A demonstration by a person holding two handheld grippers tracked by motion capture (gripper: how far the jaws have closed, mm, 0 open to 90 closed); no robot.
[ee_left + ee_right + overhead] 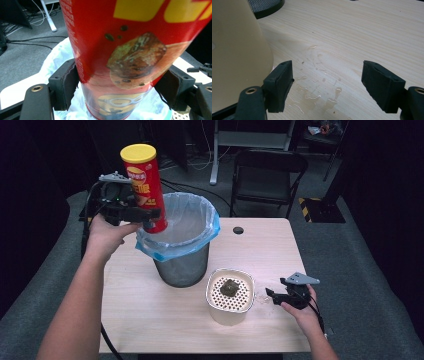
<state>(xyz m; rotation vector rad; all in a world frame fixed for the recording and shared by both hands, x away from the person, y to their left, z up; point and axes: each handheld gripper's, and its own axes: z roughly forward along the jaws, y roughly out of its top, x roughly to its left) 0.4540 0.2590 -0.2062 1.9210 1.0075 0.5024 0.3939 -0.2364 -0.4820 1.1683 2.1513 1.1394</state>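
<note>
Carrying a chip can (pixel 144 185) upright over the bin (pixel 181 245), the left gripper (pixel 142 215) clamps it; next, release inside. Right gripper (pixel 276 296) rests empty, jaws apart.

A light wooden desk (pixel 270 255) carries everything here. Its landmark is the dark mesh bin (pixel 181 270), lined with a pale blue bag, which stands on the desk near its middle, slightly toward the far left. Just beside the bin, on its near right, stands a cream container (pixel 229 312) with a perforated top that bears a small dark lump. Right of that container, farther from the bin, a patch of clear drops (pixel 314 85) wets the wood. Beyond the bin to its right, a round cable hole (pixel 238 230) sits near the desk's far edge.
</note>
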